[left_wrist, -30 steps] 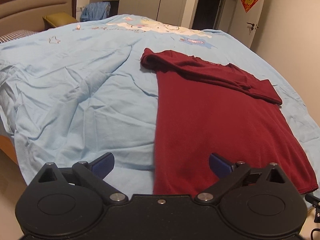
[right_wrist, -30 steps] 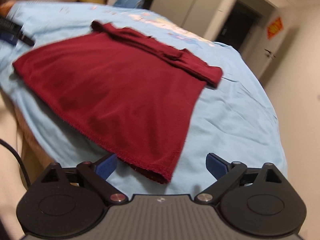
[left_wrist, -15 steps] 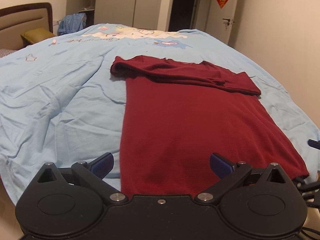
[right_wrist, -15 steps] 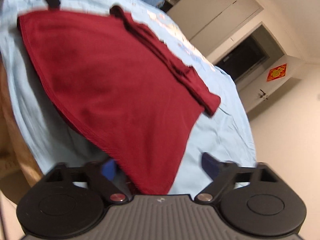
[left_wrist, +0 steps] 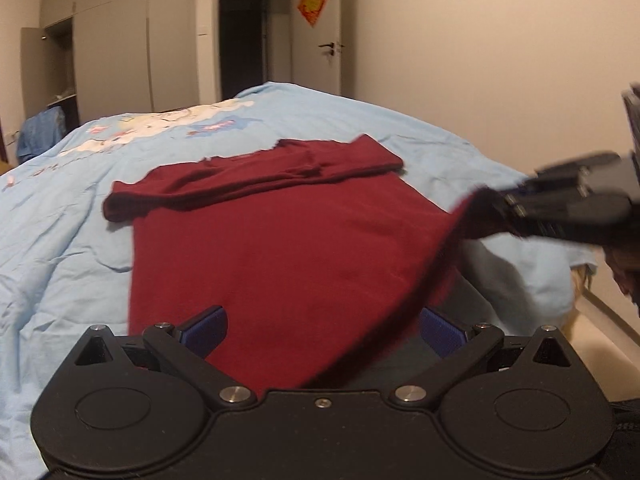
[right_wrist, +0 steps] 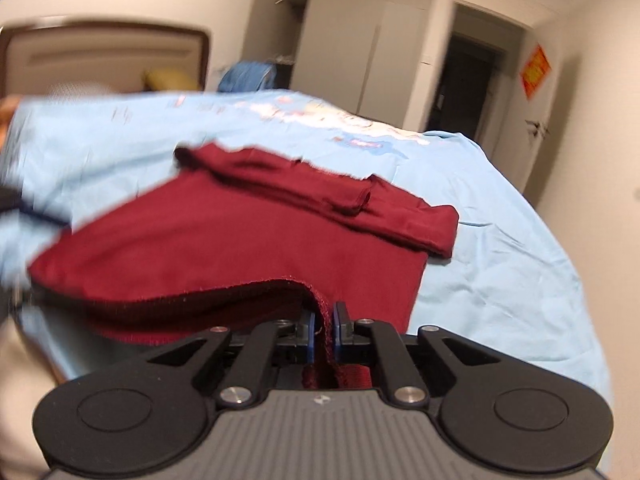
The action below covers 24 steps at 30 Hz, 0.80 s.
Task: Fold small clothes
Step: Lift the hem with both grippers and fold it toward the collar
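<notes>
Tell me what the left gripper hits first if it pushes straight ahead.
Probably the dark red shirt: the open left gripper already has its hem between the fingers. Depth is unclear.

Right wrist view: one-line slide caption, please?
Right gripper shut on the hem of the dark red shirt, lifting its corner off the light blue bedsheet.

Right gripper point(right_wrist: 324, 330) clamped on shirt point(right_wrist: 248, 240) hem; left gripper point(left_wrist: 322, 330) spread wide.

Both wrist views low at bed point(left_wrist: 72, 184) foot, facing headward; share red shirt point(left_wrist: 280, 248).
</notes>
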Each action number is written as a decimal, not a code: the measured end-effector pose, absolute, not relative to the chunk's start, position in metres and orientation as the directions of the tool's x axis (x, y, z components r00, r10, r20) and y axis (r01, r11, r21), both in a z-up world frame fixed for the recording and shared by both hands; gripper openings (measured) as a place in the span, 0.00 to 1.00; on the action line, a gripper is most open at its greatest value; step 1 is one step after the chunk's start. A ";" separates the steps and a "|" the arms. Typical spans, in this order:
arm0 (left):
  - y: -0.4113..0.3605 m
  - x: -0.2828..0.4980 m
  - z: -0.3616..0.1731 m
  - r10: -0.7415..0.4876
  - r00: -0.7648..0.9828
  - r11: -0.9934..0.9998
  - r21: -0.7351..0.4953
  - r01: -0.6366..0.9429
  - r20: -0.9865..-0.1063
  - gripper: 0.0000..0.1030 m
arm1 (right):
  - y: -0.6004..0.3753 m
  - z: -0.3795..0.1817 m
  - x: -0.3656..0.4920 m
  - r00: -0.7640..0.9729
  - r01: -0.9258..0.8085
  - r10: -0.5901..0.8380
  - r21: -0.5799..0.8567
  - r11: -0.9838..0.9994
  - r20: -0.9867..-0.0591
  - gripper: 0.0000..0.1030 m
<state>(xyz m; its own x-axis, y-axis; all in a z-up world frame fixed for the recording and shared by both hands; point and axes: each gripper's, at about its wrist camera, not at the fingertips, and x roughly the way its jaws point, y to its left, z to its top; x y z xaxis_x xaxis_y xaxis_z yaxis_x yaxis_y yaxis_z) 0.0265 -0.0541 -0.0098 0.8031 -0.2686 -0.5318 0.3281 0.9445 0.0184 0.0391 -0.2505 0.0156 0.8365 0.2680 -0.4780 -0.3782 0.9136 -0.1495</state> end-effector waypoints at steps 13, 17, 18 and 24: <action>-0.049 0.045 -0.034 0.001 0.781 0.972 0.186 0.147 -0.625 0.82 | -0.260 0.041 0.073 0.853 -0.346 0.307 -0.017 0.938 -0.422 0.08; -0.028 0.042 -0.038 0.066 0.779 0.983 0.176 0.057 -0.623 0.71 | -0.260 0.040 0.071 0.859 -0.334 0.294 -0.023 0.942 -0.419 0.08; -0.024 0.041 -0.038 0.077 0.782 0.983 0.178 0.043 -0.619 0.65 | -0.260 0.040 0.070 0.861 -0.331 0.291 -0.025 0.943 -0.417 0.08; -0.008 0.032 -0.031 0.107 0.816 0.987 0.162 -0.016 -0.568 0.41 | -0.260 0.040 0.061 0.875 -0.314 0.276 -0.033 0.949 -0.397 0.08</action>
